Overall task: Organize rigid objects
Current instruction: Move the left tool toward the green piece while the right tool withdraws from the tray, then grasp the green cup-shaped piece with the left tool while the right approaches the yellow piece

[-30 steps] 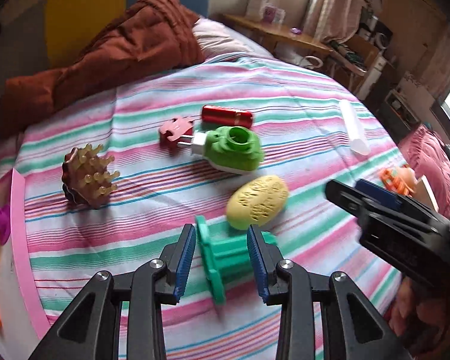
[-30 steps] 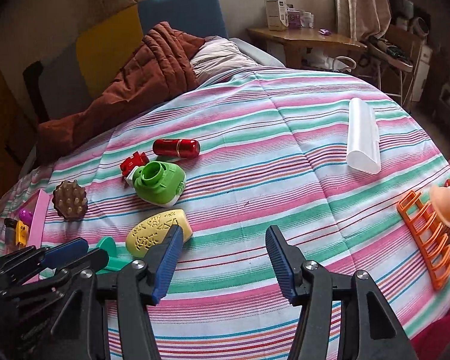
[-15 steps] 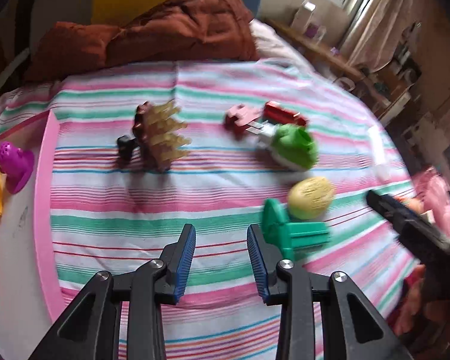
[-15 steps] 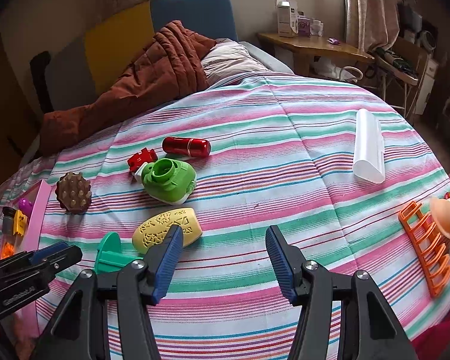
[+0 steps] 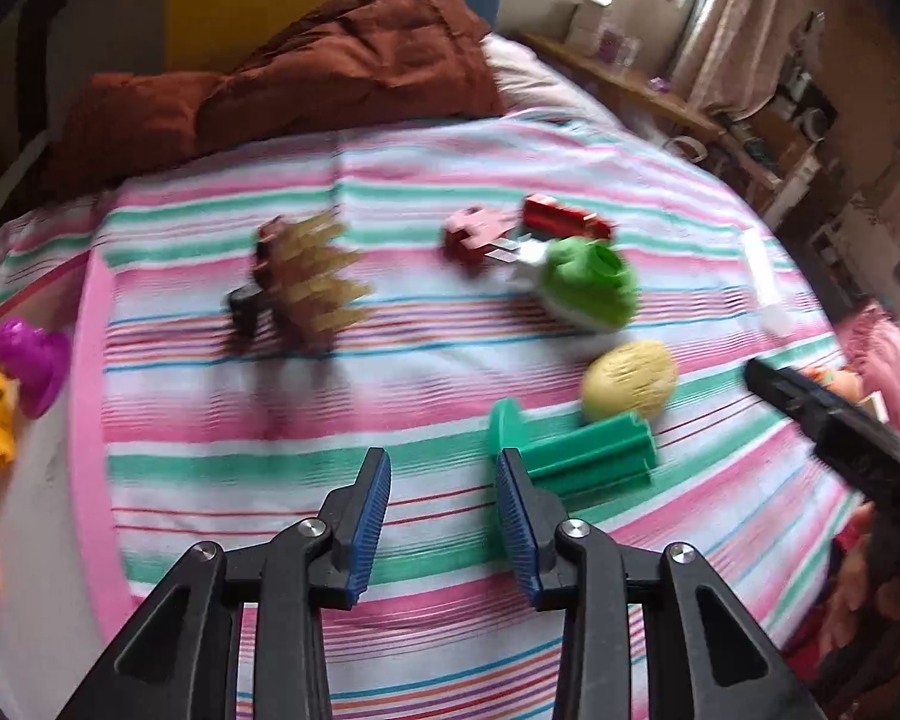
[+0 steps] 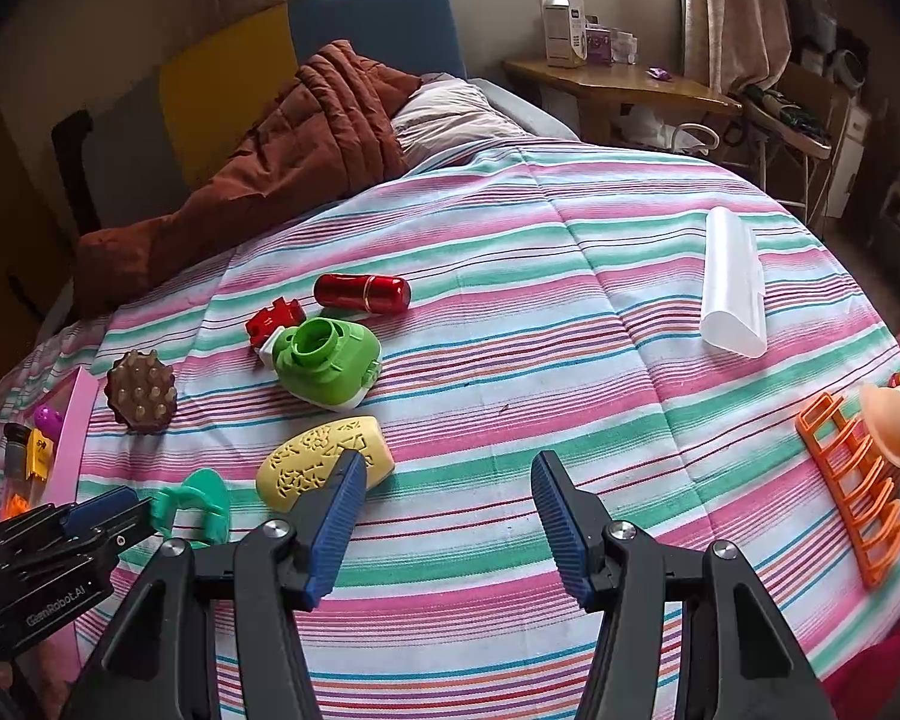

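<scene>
On the striped bed (image 5: 390,396), the left tool (image 5: 444,480) is hovering released, jaws just widening with nothing between; it should be centring on the green piece (image 5: 582,456) before clenching, while the right tool (image 6: 450,492) is waiting released.

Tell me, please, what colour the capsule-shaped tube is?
Shiny red tube, clearest in the right wrist view.

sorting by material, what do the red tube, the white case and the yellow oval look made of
Red tube: likely metal or lacquered plastic, glossy with sharp highlights and a gold band.
White case: translucent frosted plastic, matt.
Yellow oval: probably moulded plastic, matt, with an embossed pattern.
</scene>
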Motion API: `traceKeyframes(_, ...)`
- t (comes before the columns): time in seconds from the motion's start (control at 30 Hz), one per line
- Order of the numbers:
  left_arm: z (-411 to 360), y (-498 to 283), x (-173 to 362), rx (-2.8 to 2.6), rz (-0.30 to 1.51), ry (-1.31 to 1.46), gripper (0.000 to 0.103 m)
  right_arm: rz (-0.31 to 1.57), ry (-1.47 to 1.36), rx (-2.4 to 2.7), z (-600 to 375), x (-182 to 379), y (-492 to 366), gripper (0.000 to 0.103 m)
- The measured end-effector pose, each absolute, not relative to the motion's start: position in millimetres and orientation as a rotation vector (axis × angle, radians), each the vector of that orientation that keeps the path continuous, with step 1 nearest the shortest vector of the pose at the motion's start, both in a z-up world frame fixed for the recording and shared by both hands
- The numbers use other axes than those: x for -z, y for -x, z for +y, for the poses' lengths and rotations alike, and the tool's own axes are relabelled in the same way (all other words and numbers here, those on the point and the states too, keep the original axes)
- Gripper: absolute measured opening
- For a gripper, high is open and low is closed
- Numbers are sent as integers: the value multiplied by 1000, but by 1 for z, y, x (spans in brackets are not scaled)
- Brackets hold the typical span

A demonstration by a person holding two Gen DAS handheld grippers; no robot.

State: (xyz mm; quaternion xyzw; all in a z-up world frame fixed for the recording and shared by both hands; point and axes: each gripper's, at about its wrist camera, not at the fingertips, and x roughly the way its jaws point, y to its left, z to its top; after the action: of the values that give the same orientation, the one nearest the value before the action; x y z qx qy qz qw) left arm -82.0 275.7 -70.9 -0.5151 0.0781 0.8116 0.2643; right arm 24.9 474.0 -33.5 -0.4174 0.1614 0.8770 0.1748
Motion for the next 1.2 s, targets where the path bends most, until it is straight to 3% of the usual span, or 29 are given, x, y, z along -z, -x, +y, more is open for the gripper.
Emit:
traceKeyframes(0.17,254,81,82,-2215,129,1454,36,441,1195,-2492,470,35,-24,58)
traceKeyframes(0.4,242,55,49,-2241,-56,1243,40,475,1190,-2468,476,37,-26,58)
traceKeyframes(0.73,298,53,53,-2247,250,1146,44,476,1206,-2472,475,38,-24,60)
traceKeyframes(0.83,297,57,56,-2242,238,1130,44,476,1223,-2472,474,41,-22,61)
traceKeyframes(0.9,293,55,57,-2246,230,1126,35,489,1232,-2476,475,44,-21,63)
traceKeyframes(1.07,275,40,55,-2259,242,1117,35,491,1254,-2521,467,51,-13,83)
traceKeyframes(1.2,255,31,54,-2281,209,1128,35,361,1268,-2544,455,59,1,86)
